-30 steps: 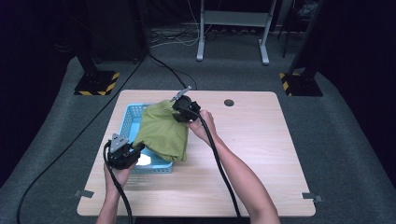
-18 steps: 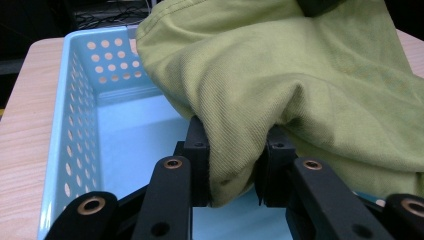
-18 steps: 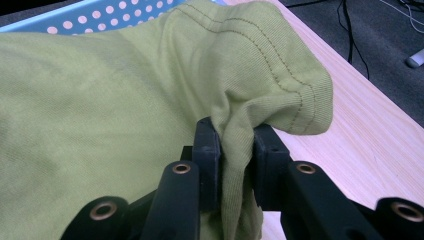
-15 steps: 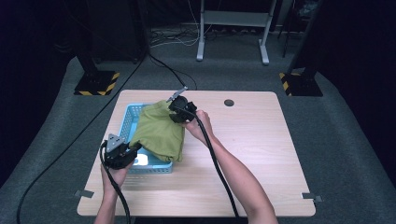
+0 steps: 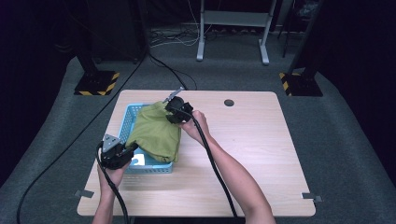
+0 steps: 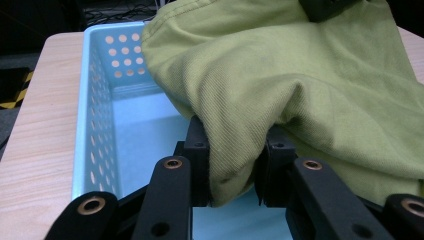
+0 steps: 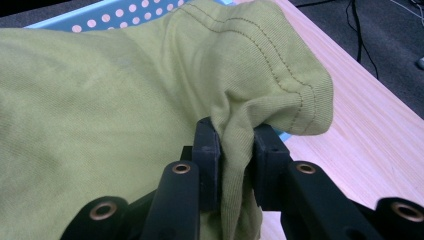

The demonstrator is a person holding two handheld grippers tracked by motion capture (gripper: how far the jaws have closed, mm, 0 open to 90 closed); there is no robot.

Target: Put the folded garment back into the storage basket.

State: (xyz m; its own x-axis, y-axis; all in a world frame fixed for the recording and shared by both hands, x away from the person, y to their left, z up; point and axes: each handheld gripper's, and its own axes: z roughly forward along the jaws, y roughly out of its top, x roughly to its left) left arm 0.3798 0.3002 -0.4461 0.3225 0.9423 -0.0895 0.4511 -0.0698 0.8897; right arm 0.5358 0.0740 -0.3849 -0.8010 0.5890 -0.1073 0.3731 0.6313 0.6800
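Item: olive-green knit cotton garment [image 5: 156, 133], folded, hemmed edge with double stitching. Location: draped over the right half of the pale blue perforated plastic basket [image 5: 132, 112], overhanging its right rim; the basket floor under the left half is bare.

Landmark: the basket, standing on the left part of the light wooden table [image 5: 261, 154].

Left gripper [image 6: 232, 165]: at the basket's near rim, jaws clamped narrow on a fold of the garment's near edge.

Right gripper [image 7: 235, 150]: at the basket's far right corner, jaws pinched tight on a bunched fold just below the stitched hem.

Step in hand, as judged: placing the garment in the basket, held at two ends.

Handling notes:
- Keep both pinches firm; knit cloth is soft and may slip if either grip loosens early.
- Hold the two ends level so the fold stays flat and does not unfold.
- Carry the garment leftward until it clears the basket's right rim, then lower it inside the walls.
- Release only once the cloth rests on the basket floor.

Risk: an edge catching on the rim and tipping the light basket.
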